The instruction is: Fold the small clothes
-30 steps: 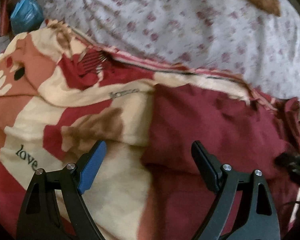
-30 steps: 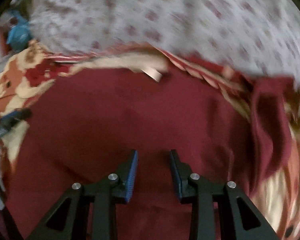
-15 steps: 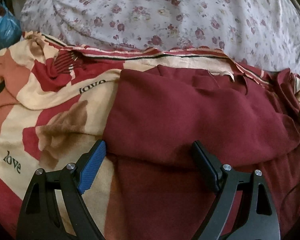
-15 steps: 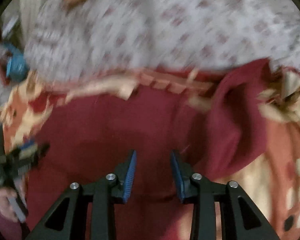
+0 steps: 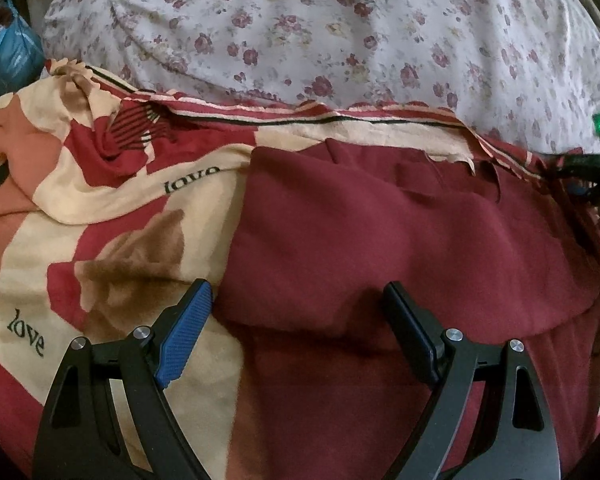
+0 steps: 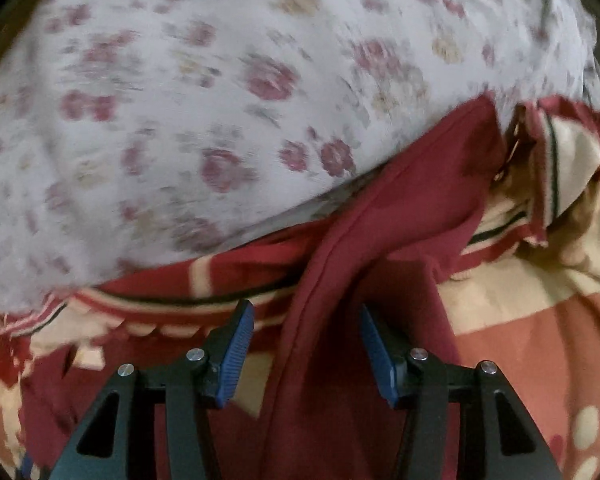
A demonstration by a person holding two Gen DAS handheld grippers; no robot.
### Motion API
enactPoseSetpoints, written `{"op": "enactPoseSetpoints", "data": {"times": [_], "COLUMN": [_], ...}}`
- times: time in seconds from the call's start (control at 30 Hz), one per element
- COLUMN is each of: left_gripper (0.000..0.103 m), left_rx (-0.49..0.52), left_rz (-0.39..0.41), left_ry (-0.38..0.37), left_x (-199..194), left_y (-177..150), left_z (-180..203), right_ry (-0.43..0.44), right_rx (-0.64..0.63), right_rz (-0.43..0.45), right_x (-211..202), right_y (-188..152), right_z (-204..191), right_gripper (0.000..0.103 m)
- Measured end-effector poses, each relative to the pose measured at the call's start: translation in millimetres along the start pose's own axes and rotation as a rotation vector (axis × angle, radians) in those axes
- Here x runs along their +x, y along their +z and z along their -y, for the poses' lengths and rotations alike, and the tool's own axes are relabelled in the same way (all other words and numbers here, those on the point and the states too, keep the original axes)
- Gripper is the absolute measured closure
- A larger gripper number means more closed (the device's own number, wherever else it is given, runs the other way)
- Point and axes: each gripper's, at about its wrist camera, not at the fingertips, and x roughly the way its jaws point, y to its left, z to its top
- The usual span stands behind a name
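Observation:
A dark red garment point(image 5: 400, 232) lies spread on a patterned red and cream blanket point(image 5: 100, 208). Its lower part is folded up over itself, and the folded edge runs just beyond my left gripper point(image 5: 298, 302), which is open and empty above it. In the right wrist view a long strip of the same red garment point(image 6: 380, 216) runs up and to the right between the fingers of my right gripper point(image 6: 306, 330). That gripper is open, with its blue pads either side of the strip and apart from it. The right gripper's body shows at the right edge of the left wrist view point(image 5: 598, 168).
A white sheet with red flowers point(image 5: 340, 32) covers the bed beyond the blanket. A blue bag point(image 5: 12, 56) sits at the far left. The blanket's striped border point(image 6: 160, 292) is rumpled, and it bunches up at the right point(image 6: 552, 168).
The right gripper has swung right, from over the garment's body to its side strip, and its jaws have opened wider. The left view has shifted so the garment is more centred.

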Motion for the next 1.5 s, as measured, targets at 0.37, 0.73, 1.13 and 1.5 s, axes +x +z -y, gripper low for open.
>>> {"op": "enactPoseSetpoints", "data": {"times": [0.37,0.73,1.13,1.5], "left_gripper": [0.015,0.016,0.016,0.016], "left_rx": [-0.036,-0.045,-0.094,-0.144], "left_rz": [-0.018,0.004,0.040,0.027], "left_ry": [-0.008,0.004,-0.019,-0.029], "left_x": [4,0,-7,-4], "left_y": [1,0,0,-4], "left_z": [-5,-6,-11,-19], "right_ry": [0.049,0.131,0.423,0.341], "right_rx": [0.044,-0.051,-0.401,-0.439], "right_rz": [0.069,0.156,0.173,0.040], "right_x": [-11,-78,-173,-135], "right_y": [-11,-34,-104,-165], "right_z": [16,7,-57,-58], "right_gripper": [0.089,0.090,0.090,0.080]}}
